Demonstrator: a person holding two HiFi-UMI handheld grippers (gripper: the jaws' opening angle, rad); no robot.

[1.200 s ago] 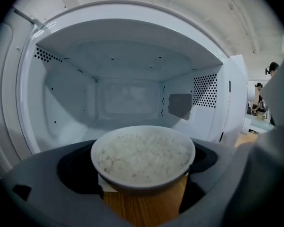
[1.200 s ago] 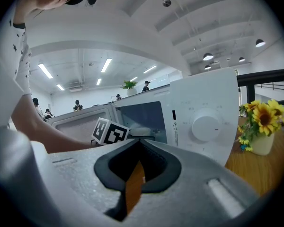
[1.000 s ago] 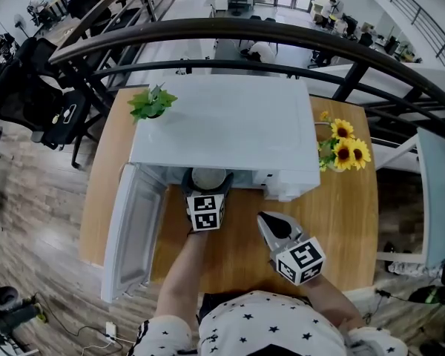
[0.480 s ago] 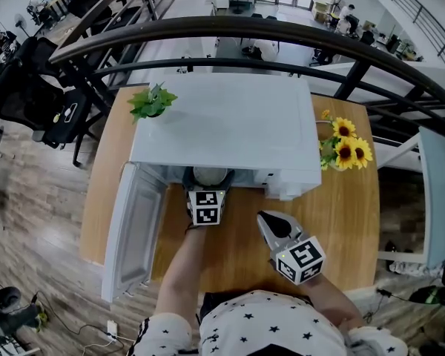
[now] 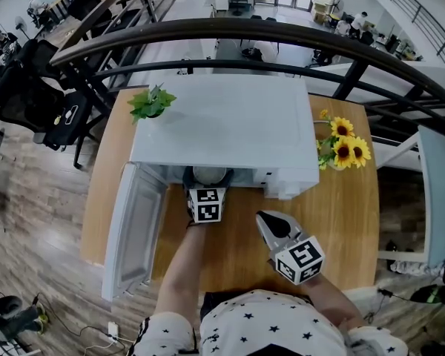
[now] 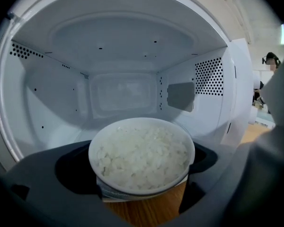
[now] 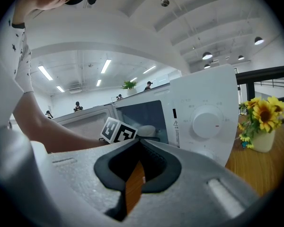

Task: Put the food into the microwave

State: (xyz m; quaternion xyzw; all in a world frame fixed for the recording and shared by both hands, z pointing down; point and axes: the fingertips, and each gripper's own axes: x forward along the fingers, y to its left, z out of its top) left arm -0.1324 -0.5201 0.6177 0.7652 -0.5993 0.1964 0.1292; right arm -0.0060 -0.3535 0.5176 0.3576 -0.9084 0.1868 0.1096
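Observation:
A white bowl of rice (image 6: 142, 157) sits between the jaws of my left gripper (image 6: 139, 176), which is shut on it. The bowl hangs at the mouth of the white microwave (image 5: 222, 124), just above the wooden table, with the empty cavity (image 6: 118, 93) straight ahead. In the head view the bowl (image 5: 210, 175) shows at the opening's edge, in front of my left gripper (image 5: 208, 186). The microwave door (image 5: 133, 228) hangs open to the left. My right gripper (image 5: 265, 219) hovers over the table in front of the control panel, shut with nothing in it (image 7: 139, 143).
A small green plant (image 5: 152, 102) stands at the microwave's back left corner. A vase of sunflowers (image 5: 343, 145) stands on the table (image 5: 348, 221) to the right of the microwave. The microwave dial (image 7: 206, 122) faces my right gripper. A dark railing (image 5: 230, 32) curves behind the table.
My left gripper has moved a little forward towards the microwave opening with the bowl. The right gripper has barely moved.

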